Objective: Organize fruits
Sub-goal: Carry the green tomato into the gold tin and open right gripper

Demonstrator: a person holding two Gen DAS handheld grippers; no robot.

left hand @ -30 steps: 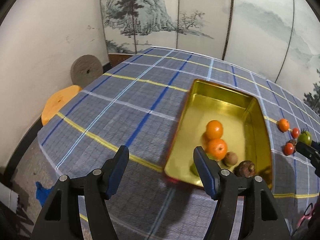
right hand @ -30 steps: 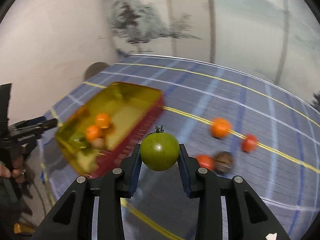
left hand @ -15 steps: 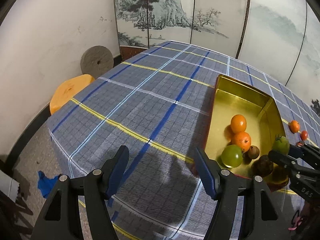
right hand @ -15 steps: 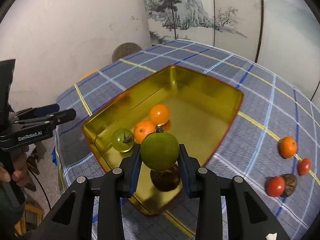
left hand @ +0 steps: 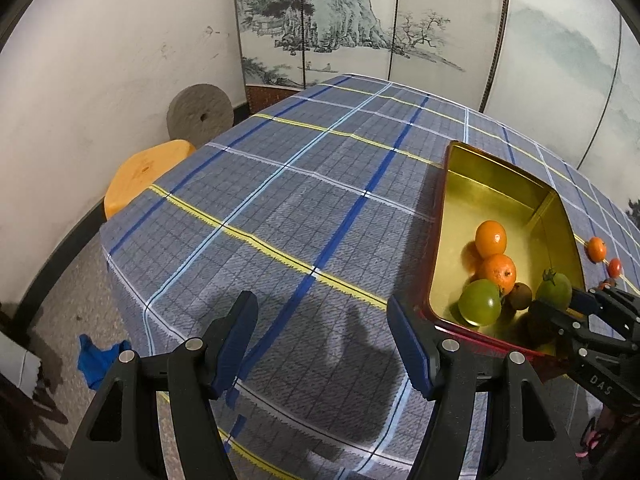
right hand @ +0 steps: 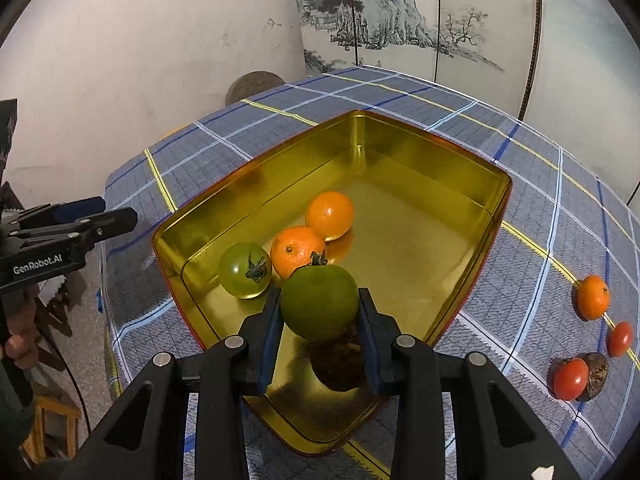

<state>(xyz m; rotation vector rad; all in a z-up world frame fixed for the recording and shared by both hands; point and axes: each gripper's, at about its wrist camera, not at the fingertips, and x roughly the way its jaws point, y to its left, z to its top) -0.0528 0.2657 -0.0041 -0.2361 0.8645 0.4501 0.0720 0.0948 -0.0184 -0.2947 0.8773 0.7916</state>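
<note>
My right gripper (right hand: 320, 336) is shut on a green tomato (right hand: 319, 301) and holds it above the near corner of the gold tin (right hand: 400, 160). Inside the tin lie two oranges (right hand: 329, 215), another green tomato (right hand: 245, 269) and a dark brown fruit (right hand: 340, 362) under the held tomato. My left gripper (left hand: 320, 344) is open and empty over the plaid cloth, left of the tin (left hand: 496, 184). In the left wrist view the right gripper (left hand: 560, 304) with its tomato (left hand: 554, 289) hangs over the tin's near right corner.
On the cloth right of the tin lie an orange (right hand: 593, 297), two red tomatoes (right hand: 569, 378) and a brown fruit (right hand: 597, 372). An orange stool (left hand: 146, 172) and a stone wheel (left hand: 200, 112) stand by the wall at left. A painted screen (left hand: 360, 20) stands behind the table.
My right gripper has carried the green tomato from the loose fruits to above the tin and lowered it slightly. My left gripper has drifted left, away from the tin.
</note>
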